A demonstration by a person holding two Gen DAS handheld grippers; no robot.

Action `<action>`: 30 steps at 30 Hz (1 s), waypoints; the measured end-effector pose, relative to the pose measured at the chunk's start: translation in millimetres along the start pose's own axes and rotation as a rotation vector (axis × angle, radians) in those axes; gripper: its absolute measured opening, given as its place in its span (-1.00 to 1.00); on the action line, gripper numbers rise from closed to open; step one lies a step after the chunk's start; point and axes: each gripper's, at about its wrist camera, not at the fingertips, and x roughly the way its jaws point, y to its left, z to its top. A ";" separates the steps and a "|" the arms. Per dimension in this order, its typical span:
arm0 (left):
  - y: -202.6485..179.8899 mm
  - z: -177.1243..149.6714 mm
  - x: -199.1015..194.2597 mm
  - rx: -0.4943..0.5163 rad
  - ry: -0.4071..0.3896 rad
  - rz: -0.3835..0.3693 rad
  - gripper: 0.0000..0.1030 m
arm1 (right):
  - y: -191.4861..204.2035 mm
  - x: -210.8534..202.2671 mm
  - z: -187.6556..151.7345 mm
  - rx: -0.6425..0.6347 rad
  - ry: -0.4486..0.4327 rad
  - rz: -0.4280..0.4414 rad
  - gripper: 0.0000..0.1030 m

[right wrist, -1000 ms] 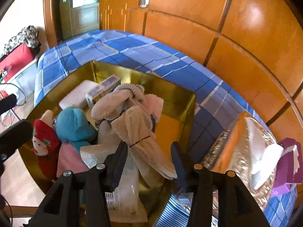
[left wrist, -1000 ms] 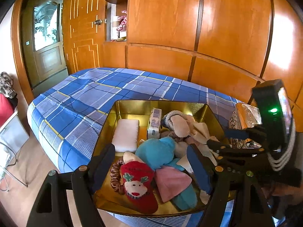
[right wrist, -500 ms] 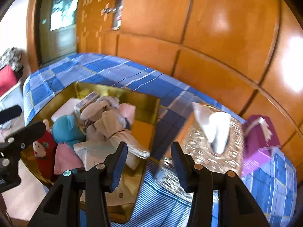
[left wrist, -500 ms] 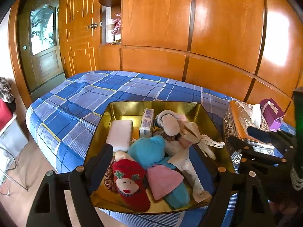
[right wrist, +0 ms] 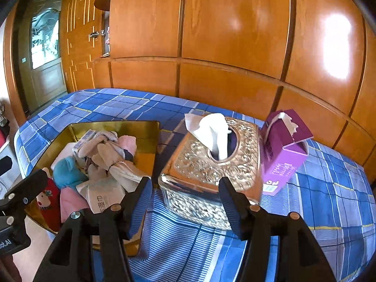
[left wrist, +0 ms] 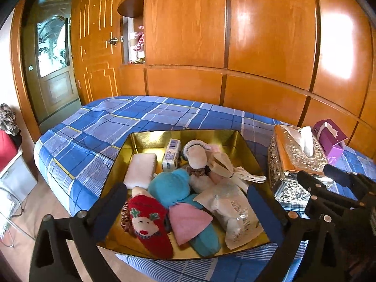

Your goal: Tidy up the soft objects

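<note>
Both grippers have drawn back from the gold tray (left wrist: 150,138) of soft objects (left wrist: 178,188). Left gripper (left wrist: 185,202): jaws opening wide, empty. Right gripper (right wrist: 185,192), now facing the tissue box (right wrist: 211,164), tray at nine o'clock: jaws opening, empty. Sorting looks finished or paused.

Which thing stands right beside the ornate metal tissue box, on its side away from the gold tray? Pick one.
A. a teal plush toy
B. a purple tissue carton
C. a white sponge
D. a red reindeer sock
B: the purple tissue carton stands against the ornate metal tissue box on the side away from the gold tray, on the blue plaid bedcover.
</note>
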 end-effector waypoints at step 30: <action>-3.2 -2.3 -1.8 -0.009 0.001 0.031 0.99 | -4.3 -3.5 -3.9 0.027 -0.004 -0.008 0.16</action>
